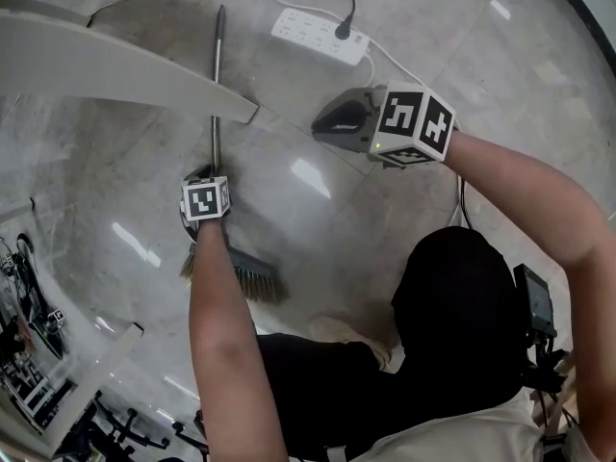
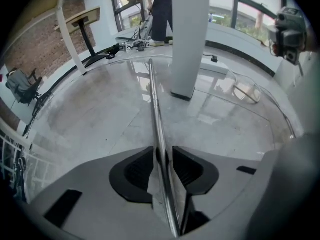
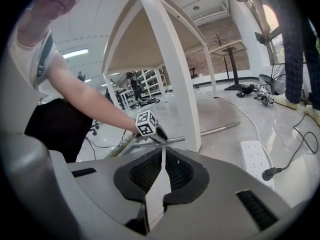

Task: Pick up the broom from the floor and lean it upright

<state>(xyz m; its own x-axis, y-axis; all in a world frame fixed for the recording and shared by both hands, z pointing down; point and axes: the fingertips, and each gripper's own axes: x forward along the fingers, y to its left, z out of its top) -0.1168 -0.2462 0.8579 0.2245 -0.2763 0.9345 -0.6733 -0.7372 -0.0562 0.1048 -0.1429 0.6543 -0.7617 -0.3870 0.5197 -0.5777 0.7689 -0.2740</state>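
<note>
The broom lies flat on the grey floor; its metal handle (image 1: 216, 85) runs away from me and its bristle head (image 1: 252, 275) lies near my feet. My left gripper (image 1: 206, 186) points steeply down over the handle's lower part. In the left gripper view the handle (image 2: 154, 99) runs between the parted jaws of the left gripper (image 2: 162, 151), close to the left pad with a dark gap at the right pad. My right gripper (image 1: 324, 121) hovers to the right, away from the broom. The right gripper (image 3: 162, 154) has its pads together and holds nothing. Past it lie the bristles (image 3: 117, 149).
A white table leg (image 2: 189, 39) stands just right of the handle, and the table's slanted frame (image 1: 125, 75) crosses over the handle. A white power strip (image 1: 320, 35) with a plugged cable lies beyond. A second person (image 2: 160, 9) stands at the back. My shoe (image 1: 337, 330) is near the bristles.
</note>
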